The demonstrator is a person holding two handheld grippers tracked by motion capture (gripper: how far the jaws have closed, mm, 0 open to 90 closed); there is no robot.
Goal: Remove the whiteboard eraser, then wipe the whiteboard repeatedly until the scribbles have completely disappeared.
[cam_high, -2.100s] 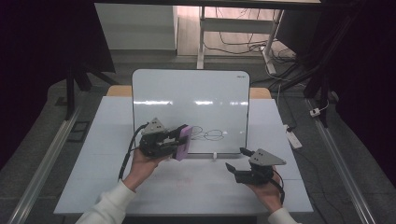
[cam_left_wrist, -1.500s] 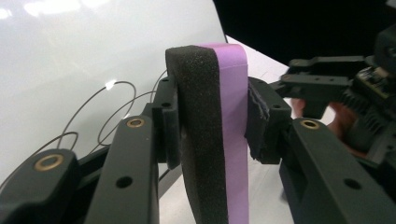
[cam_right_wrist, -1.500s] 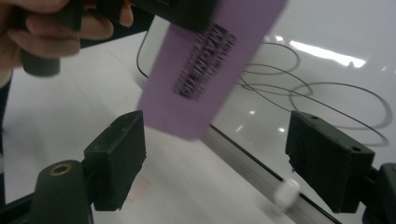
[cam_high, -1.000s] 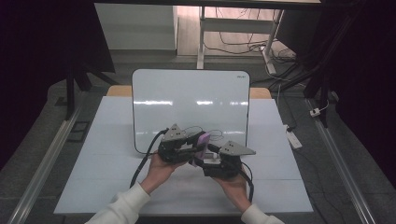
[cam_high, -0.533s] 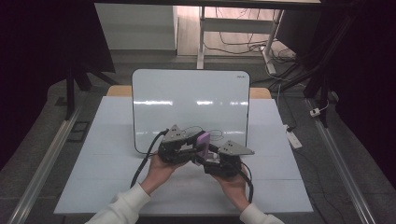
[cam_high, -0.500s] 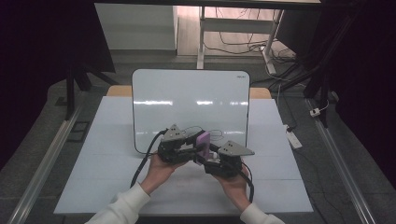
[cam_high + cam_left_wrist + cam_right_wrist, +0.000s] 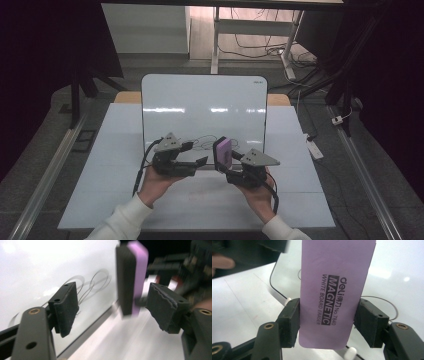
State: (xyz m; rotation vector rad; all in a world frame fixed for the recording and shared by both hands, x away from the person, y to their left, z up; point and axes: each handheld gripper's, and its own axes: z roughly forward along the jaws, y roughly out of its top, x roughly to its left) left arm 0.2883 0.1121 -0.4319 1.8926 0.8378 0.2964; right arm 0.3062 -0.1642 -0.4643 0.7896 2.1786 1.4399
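Jaws, right [image 7: 325,322]: clenched on the eraser [image 7: 335,290], one pad on each long edge, purple label face toward the right gripper view's camera.
Jaws, left [image 7: 117,310]: released, just been opening; pads spread wide, nothing pressed between them; eraser ahead of the gap and clear of both pads.
Eraser, place: off the surface [image 7: 125,200], held up at the board's [image 7: 200,107] near edge, toward its right half; in the high view [image 7: 222,153] just right of the left gripper [image 7: 192,155].
Eraser, long axis: upright, running up out of the right jaws [image 7: 226,165]; dark felt side facing left toward the left jaws, purple back facing right.
Board: leaning upright at the surface's far edge; thin looping pen scribble [image 7: 202,143] low on it, close to the near edge, between the two grippers.
Key relation: scribble lies just left of and beyond the eraser, so felt side needs turning toward the board before any wipe.
Nearer hand: right, already holding the eraser; left beside it, hanging free.
Step, judged: hand-over to the right done; wiping the scribble likely next.
Risk, judged: grip low on the eraser, so hard pressure on the board could tilt it in the pads.
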